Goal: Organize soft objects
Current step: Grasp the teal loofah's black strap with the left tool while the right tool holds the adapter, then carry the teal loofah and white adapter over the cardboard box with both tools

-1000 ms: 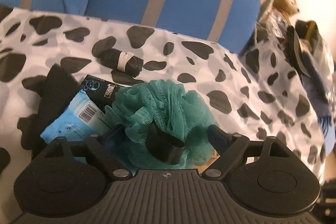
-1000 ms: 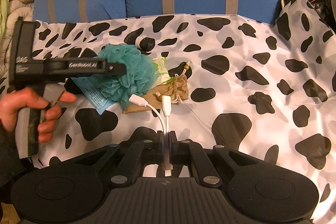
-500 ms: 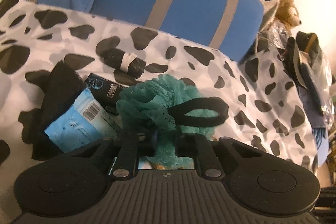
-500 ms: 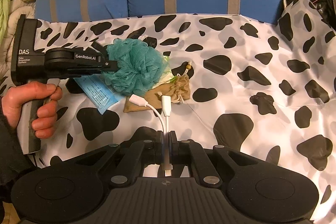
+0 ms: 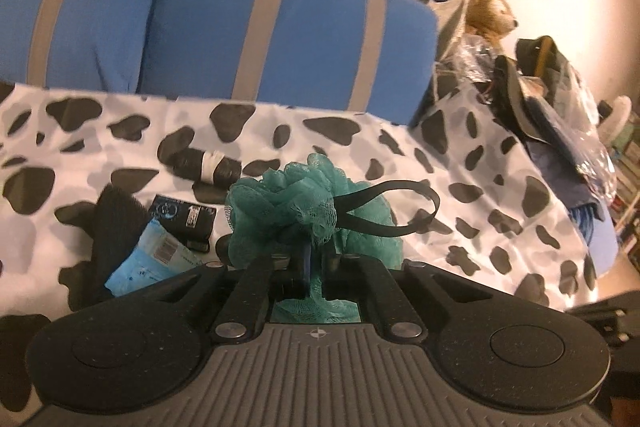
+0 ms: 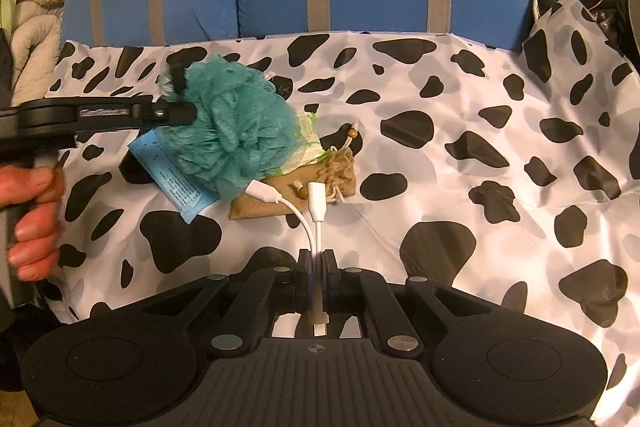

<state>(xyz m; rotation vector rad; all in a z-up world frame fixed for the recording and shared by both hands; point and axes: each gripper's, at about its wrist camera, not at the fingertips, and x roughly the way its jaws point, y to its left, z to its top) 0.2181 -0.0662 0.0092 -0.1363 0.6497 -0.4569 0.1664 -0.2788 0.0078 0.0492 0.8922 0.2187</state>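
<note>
1. Loofah (image 5: pixel 304 203), teal mesh, is held pinched in the left gripper (image 5: pixel 310 263); its jaws have just been closing and are now clamped narrow on the mesh.
2. From the right wrist view the loofah (image 6: pixel 236 123) is seen lifted clear of the spotted cover (image 6: pixel 480 131), over the pile near the cover's left edge (slight blur on the gripper arm).
3. Black hanging loop (image 5: pixel 388 207) is seen sticking out of the loofah toward the right.
4. Left gripper (image 6: pixel 188 113) is gripped at its handle by a hand (image 6: pixel 34 215) at the cover's left edge.
5. Right gripper (image 6: pixel 316 269) is closed narrow on a white cable (image 6: pixel 316 227); two white plugs fork out ahead of the fingers, one connector shows behind them.
6. Tan drawstring pouch (image 6: pixel 296 191) is lying on the cover under the cable plugs, just right of the loofah.
7. Light blue packet (image 6: pixel 172 179) is lying below the loofah, partly covered by it; a green-and-white packet (image 6: pixel 308 139) is tucked behind the pouch.
8. Black roll with white band (image 5: pixel 206 165) is lying toward the cover's back edge, near the blue striped cushions (image 5: pixel 224 27).
9. Dark packet (image 5: pixel 180 219) and black cloth (image 5: pixel 116 223) are beside the blue packet.
10. Teddy bear (image 5: pixel 490 13) is sitting past the cover's far right corner, among clutter.
</note>
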